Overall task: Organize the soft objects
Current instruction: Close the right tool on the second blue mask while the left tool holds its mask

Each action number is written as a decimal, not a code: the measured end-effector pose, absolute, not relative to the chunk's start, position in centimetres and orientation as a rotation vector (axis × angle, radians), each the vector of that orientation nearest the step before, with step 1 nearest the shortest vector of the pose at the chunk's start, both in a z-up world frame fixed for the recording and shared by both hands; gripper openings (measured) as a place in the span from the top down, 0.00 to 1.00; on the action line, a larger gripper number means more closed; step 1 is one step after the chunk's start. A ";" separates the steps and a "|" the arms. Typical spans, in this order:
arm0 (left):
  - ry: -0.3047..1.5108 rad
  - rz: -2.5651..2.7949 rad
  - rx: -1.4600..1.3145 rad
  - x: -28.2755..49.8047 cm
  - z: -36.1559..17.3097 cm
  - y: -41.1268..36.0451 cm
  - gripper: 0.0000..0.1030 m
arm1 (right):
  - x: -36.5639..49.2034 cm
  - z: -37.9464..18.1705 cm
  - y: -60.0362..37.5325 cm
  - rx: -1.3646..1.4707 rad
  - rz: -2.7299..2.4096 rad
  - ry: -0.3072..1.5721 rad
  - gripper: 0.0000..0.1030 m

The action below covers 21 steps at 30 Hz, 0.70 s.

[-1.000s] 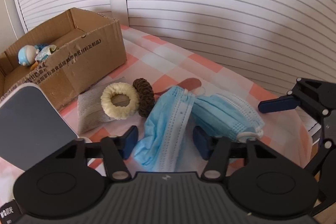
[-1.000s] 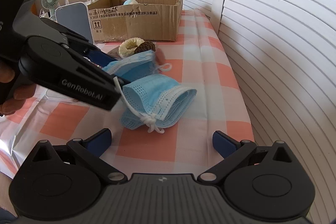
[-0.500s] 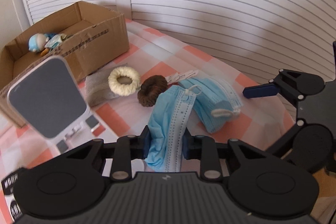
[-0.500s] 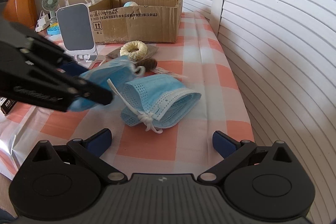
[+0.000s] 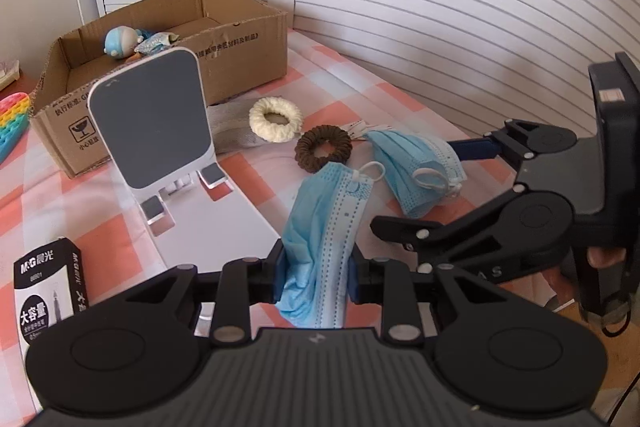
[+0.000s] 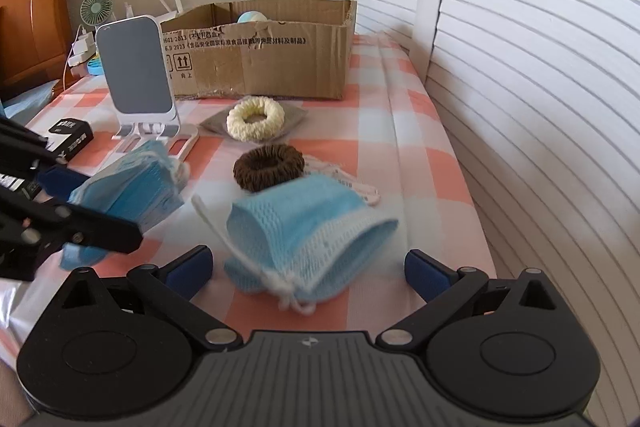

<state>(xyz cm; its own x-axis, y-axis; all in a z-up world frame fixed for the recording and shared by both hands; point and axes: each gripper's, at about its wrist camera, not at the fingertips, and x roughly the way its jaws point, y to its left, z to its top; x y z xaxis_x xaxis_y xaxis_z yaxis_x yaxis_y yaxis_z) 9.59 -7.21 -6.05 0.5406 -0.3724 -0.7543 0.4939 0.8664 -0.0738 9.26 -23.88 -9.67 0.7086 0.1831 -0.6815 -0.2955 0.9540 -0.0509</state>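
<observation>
Left wrist view: two masks, one (image 5: pixel 320 227) in pinched left claw (image 5: pixel 316 277); right claw (image 6: pixel 308 269) wide, empty.

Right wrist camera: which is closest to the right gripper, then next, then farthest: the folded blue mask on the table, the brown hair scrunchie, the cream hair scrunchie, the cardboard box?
From the right gripper:
1. Folded blue face mask, between its open fingers.
2. Brown knitted hair scrunchie, just behind the mask.
3. Cream knitted hair scrunchie, farther back on a grey cloth.
4. Brown cardboard box, at the far end of the table.

We see pleated nonwoven masks (image 5: pixel 325 223), knitted scrunchies (image 5: pixel 275 119), a matt corrugated cardboard box (image 5: pixel 240 39), and matt black plastic tongs (image 6: pixel 308 269).
</observation>
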 end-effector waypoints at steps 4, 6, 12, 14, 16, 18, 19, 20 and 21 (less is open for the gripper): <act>0.856 -0.503 0.153 9.8 -5.8 -6.7 0.73 | 10.0 -9.5 -23.3 -0.171 0.264 0.755 0.00; 0.854 -0.497 0.159 9.7 -5.7 -6.5 0.73 | 10.3 -9.3 -22.9 -0.184 0.257 0.769 0.01; 0.847 -0.500 0.156 9.7 -5.5 -6.2 0.73 | 11.2 -7.8 -23.1 -0.162 0.242 0.823 0.02; 0.845 -0.503 0.156 9.7 -5.5 -6.2 0.73 | 11.6 -7.6 -23.3 -0.139 0.230 0.840 0.02; 0.847 -0.506 0.152 9.7 -5.6 -6.2 0.73 | 12.2 -7.6 -23.4 -0.127 0.197 0.854 0.04; 0.849 -0.513 0.154 9.7 -5.6 -6.3 0.73 | 12.7 -7.8 -23.5 -0.121 0.177 0.885 0.17; 0.849 -0.515 0.156 9.7 -5.6 -6.2 0.73 | 12.8 -7.9 -23.5 -0.116 0.171 0.900 0.18; 0.850 -0.516 0.159 9.8 -5.6 -6.2 0.73 | 12.8 -7.9 -23.5 -0.116 0.165 0.900 0.20; 0.851 -0.520 0.161 9.8 -5.6 -6.2 0.73 | 12.7 -7.8 -23.5 -0.118 0.164 0.898 0.25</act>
<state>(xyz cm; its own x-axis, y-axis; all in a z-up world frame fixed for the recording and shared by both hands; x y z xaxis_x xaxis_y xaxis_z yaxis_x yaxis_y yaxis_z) 9.77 -6.24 -5.61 0.5436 -0.3729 -0.7519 0.4990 0.8640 -0.0677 12.68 -23.48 -7.78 0.6123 0.0926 -0.7852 -0.1912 0.9810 -0.0334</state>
